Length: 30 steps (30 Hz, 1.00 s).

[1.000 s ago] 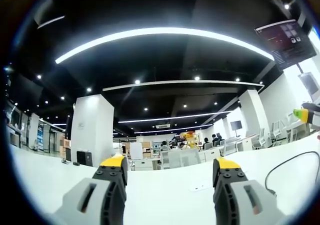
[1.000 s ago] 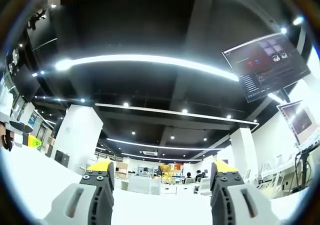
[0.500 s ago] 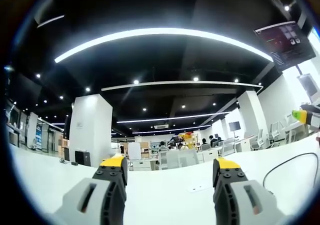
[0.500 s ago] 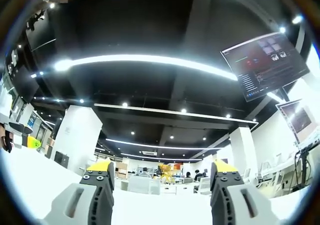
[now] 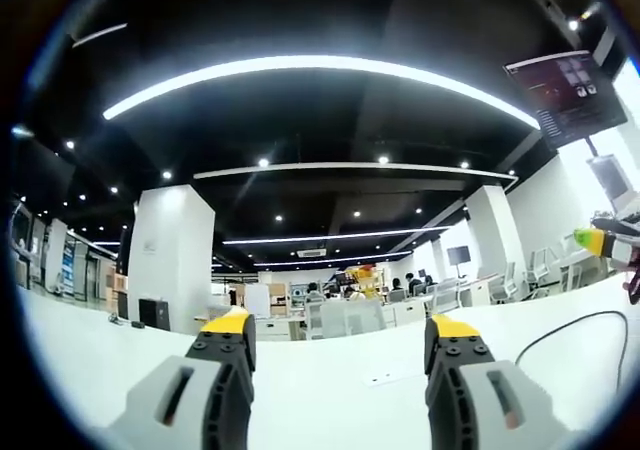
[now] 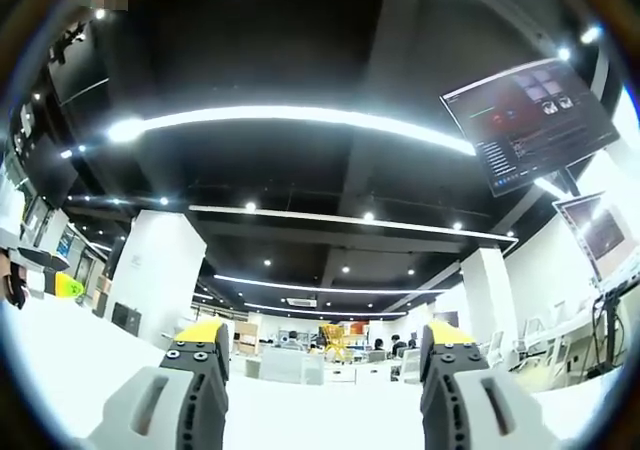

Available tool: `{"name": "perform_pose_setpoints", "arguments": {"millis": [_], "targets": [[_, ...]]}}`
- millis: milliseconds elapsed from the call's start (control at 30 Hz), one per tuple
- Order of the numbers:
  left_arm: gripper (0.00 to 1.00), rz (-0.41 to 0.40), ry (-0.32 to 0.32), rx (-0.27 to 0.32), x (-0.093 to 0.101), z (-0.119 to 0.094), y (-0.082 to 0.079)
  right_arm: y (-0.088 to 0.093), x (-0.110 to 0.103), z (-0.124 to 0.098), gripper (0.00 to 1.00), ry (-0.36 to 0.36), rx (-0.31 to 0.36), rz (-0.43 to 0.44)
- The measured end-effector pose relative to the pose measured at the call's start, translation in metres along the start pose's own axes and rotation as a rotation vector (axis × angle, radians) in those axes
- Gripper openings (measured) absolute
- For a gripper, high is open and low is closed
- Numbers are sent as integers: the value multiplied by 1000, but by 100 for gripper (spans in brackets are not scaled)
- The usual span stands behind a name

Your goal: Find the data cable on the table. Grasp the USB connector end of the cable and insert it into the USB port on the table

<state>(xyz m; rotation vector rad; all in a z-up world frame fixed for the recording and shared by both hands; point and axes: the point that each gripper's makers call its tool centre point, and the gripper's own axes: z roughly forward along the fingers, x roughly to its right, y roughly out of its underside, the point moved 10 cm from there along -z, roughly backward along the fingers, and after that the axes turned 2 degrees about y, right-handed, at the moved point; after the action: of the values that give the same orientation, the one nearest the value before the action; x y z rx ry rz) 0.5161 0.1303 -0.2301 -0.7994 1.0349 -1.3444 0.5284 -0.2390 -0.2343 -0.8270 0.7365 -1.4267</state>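
The left gripper (image 5: 335, 323) hovers low over the white tabletop (image 5: 100, 342) with its jaws spread wide and nothing between them. Its yellow-tipped fingers (image 5: 232, 322) point out across the tabletop toward a large open office.

The black cable (image 5: 560, 322) lies on the tabletop off to the right of the left gripper's jaws, well apart from them. It curves in a loose arc toward the edge of the left gripper view, and its connector end cannot be made out. Between the jaws and further out lies a small pale flat piece (image 5: 381, 378) — possibly the port block, though it is too small to be sure.

The right gripper (image 6: 325, 330) is likewise spread open and holds nothing. Its jaws point out over the same tabletop, tilted up toward the dark ceiling. Its green-tipped finger also shows at the far right of the left gripper view, above the cable.

A long curved light strip (image 5: 320, 66) runs across the ceiling, a monitor (image 6: 530, 120) hangs at upper right, and a broad white pillar (image 5: 172, 255) stands behind the tabletop — beyond it, people sit at distant desks.
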Motion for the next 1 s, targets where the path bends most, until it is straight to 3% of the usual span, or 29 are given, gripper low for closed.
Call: {"name": "perform_pose_setpoints", "arguments": {"millis": [267,500,1000], "targets": [[68,-3,55,-14,9,6,-1,2,-4,5,77,-48,-26,9],[67,-3,147,-42,22,17,-4,6,-2,11,75,-90,-67,32],[64,50,418,-156,60,36,-2,9,-4,21,72,-214,-144,12]]}}
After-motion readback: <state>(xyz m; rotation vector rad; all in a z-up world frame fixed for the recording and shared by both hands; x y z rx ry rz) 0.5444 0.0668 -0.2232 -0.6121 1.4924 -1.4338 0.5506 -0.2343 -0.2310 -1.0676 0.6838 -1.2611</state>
